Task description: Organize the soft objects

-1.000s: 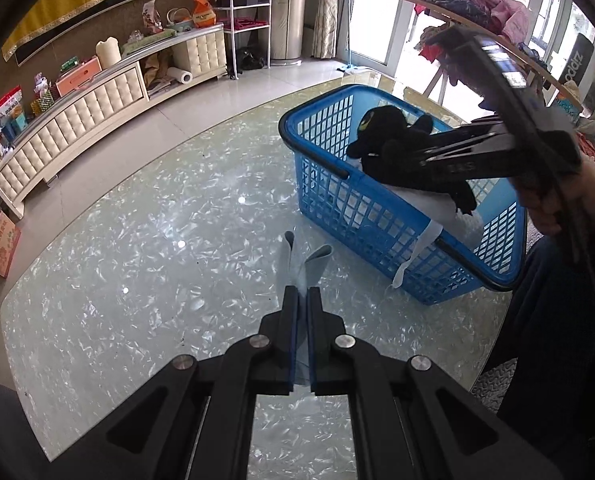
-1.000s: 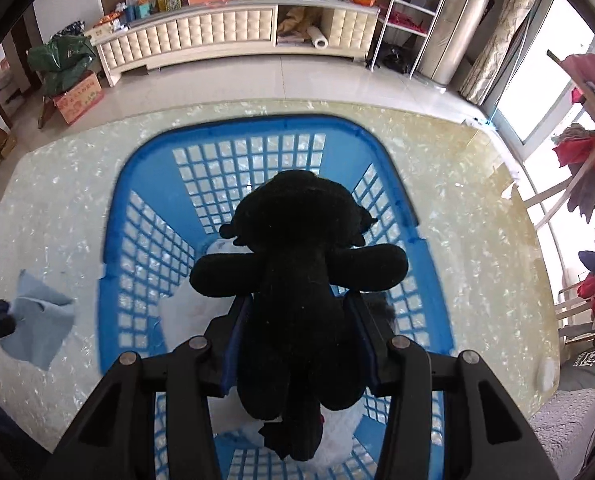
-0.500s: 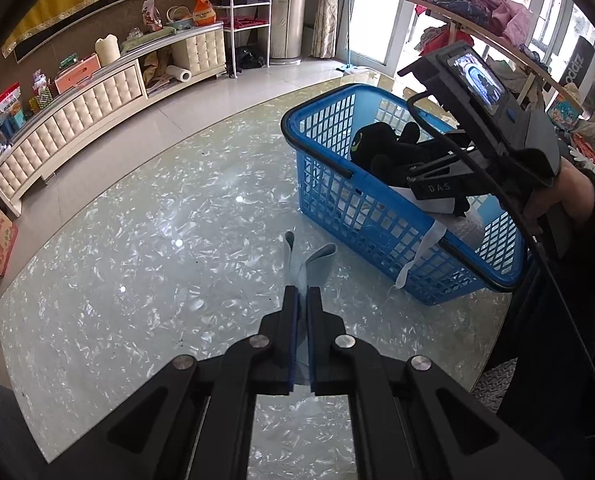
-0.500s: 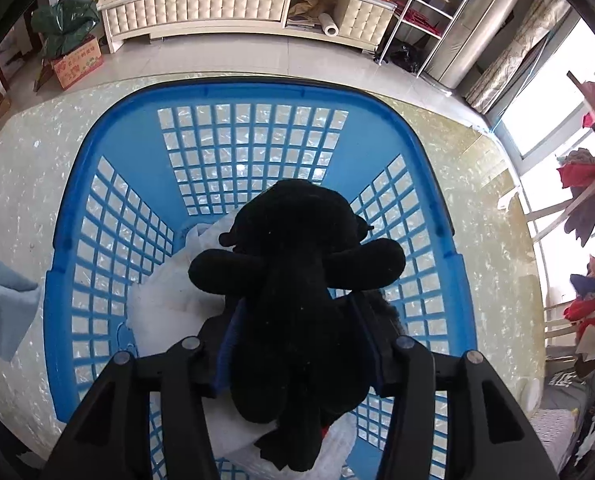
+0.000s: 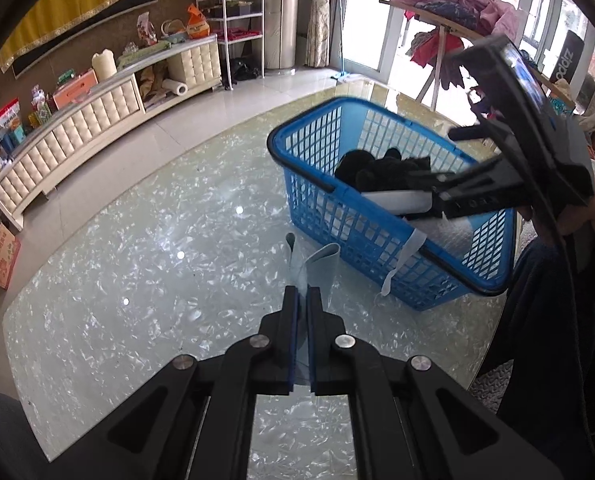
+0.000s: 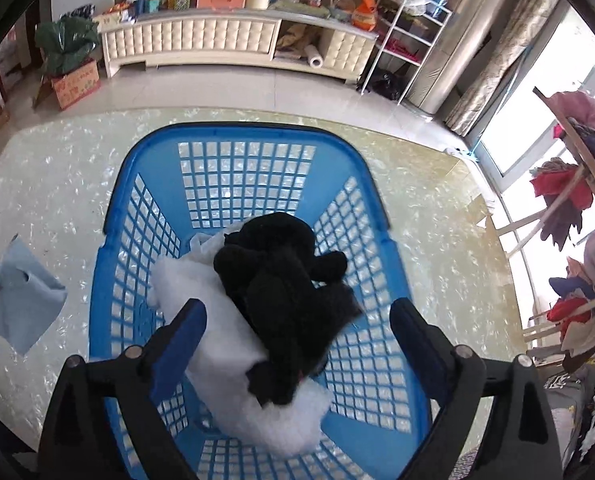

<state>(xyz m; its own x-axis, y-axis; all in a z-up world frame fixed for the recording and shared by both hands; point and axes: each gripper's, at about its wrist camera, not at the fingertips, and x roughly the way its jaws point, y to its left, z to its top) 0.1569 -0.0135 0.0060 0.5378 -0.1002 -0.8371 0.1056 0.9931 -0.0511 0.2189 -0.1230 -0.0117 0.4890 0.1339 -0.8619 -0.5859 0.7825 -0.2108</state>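
- Black plush toy (image 6: 285,296): lies inside the blue basket (image 6: 253,136), on top of a white padded item (image 6: 225,344). In the right wrist view its long axis runs from upper left to lower right, rounded head end toward the basket's far wall, one limb stretched out to the right.
- Right gripper (image 6: 297,332): hangs over the basket with the jaws opening; the blue pads stand well apart on either side of the toy and touch nothing.
- Left gripper (image 5: 302,312): jaws together, clamped on a pale blue cloth (image 5: 317,268) that rises beyond the fingertips above the shell-patterned table (image 5: 137,280).
- Left wrist view only: the basket's outer side wall, a white strip (image 5: 401,260) draped over its near rim, the toy (image 5: 381,168) seen low and side-on, the right gripper (image 5: 437,190) from outside with the person's hand (image 5: 569,216) behind it.
- Right wrist view only: the basket's interior from above, the toy's full outline, and the cloth (image 6: 17,296) spread at the left edge, just beside the basket.
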